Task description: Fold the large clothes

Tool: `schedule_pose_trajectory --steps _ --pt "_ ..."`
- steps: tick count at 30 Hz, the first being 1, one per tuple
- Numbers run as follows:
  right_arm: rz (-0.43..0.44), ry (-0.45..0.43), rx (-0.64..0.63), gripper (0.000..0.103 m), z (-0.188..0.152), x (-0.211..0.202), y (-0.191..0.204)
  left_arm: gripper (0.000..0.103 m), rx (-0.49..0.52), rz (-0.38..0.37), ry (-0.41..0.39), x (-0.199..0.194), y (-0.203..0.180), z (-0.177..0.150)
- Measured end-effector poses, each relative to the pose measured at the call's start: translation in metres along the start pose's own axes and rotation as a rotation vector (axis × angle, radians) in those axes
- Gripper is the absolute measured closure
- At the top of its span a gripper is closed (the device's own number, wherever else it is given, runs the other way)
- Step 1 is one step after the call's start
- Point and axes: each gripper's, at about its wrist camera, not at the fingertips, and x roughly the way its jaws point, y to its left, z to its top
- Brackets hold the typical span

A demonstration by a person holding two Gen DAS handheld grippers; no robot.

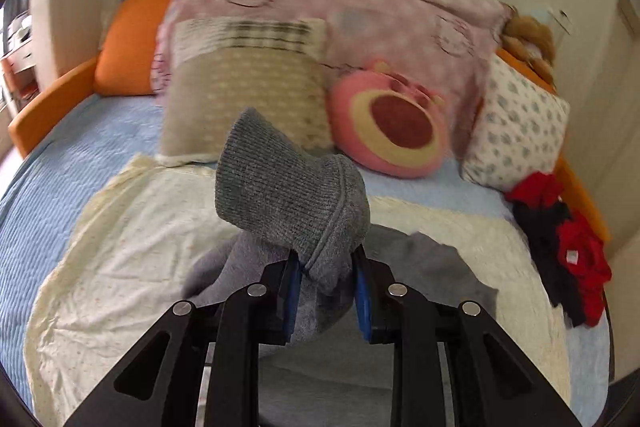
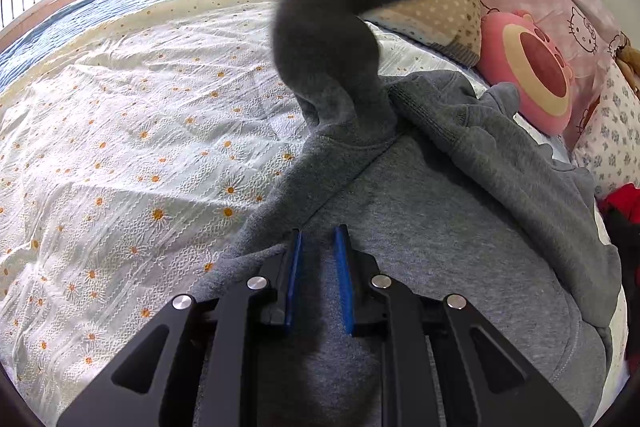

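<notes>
Right wrist view: grey hoodie (image 2: pixel 460 211) fills lower right, spread on daisy sheet (image 2: pixel 120 131); right gripper (image 2: pixel 318 239) hovers narrowly apart, empty. Left gripper (image 1: pixel 326 267) clamps sleeve cuff (image 1: pixel 288 187) at frame centre. Risk: thick cuff slips free mid-swing, sleeve lands bunched.

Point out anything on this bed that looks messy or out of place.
A red and black garment lies crumpled at the bed's edge by the orange frame. The grey hoodie is half spread, its sleeve pinched in the left gripper.
</notes>
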Motion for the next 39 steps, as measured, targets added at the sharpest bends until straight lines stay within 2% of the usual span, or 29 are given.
schedule_pose_trajectory --steps 7,12,15,16,17,19,21,22,23,24,25,27,31,34,37,39 --pt "-0.019 -0.004 -0.017 0.085 0.0 0.0 0.005 0.076 0.164 -0.088 0.089 0.044 -0.115 -0.045" --pt "-0.003 -0.009 -0.003 0.085 -0.002 -0.002 0.004 0.076 0.296 -0.078 0.11 0.074 -0.184 -0.084" --pt "0.018 -0.011 0.014 0.085 -0.002 -0.003 -0.001 0.075 0.364 -0.035 0.148 0.104 -0.217 -0.116" --pt "0.027 -0.012 0.021 0.085 -0.002 -0.003 -0.003 0.072 0.402 -0.005 0.164 0.116 -0.228 -0.128" --pt "0.036 -0.012 0.028 0.085 -0.002 -0.004 -0.005 0.055 0.428 0.01 0.183 0.128 -0.234 -0.137" --pt "0.044 -0.011 0.034 0.085 -0.002 -0.004 -0.005 0.032 0.471 0.037 0.249 0.15 -0.245 -0.164" --pt "0.039 -0.012 0.029 0.085 -0.002 -0.004 -0.004 0.028 0.512 0.028 0.333 0.167 -0.251 -0.186" --pt "0.037 -0.012 0.028 0.085 -0.002 -0.004 -0.003 0.025 0.541 0.035 0.345 0.169 -0.254 -0.194" --pt "0.039 -0.012 0.029 0.085 -0.002 -0.004 -0.003 0.025 0.584 0.06 0.307 0.164 -0.259 -0.203" --pt "0.042 -0.012 0.032 0.085 -0.001 -0.004 -0.004 0.025 0.601 0.059 0.283 0.159 -0.261 -0.205" --pt "0.046 -0.013 0.036 0.085 -0.001 -0.004 -0.005 0.019 0.603 0.017 0.28 0.149 -0.262 -0.204" --pt "0.041 -0.011 0.031 0.085 -0.001 -0.004 -0.004 0.018 0.569 -0.056 0.283 0.131 -0.26 -0.196" --pt "0.033 -0.013 0.026 0.085 -0.001 -0.005 -0.005 0.014 0.506 -0.13 0.233 0.077 -0.243 -0.159" --pt "0.073 -0.017 0.054 0.082 0.0 -0.009 -0.011 0.012 0.457 -0.145 0.18 0.038 -0.215 -0.123" --pt "0.197 -0.016 0.106 0.072 -0.003 -0.022 -0.029 0.011 0.431 -0.105 0.13 0.011 -0.186 -0.096" --pt "0.243 -0.014 0.133 0.07 -0.007 -0.033 -0.045 0.011 0.393 -0.074 0.104 -0.004 -0.158 -0.072"
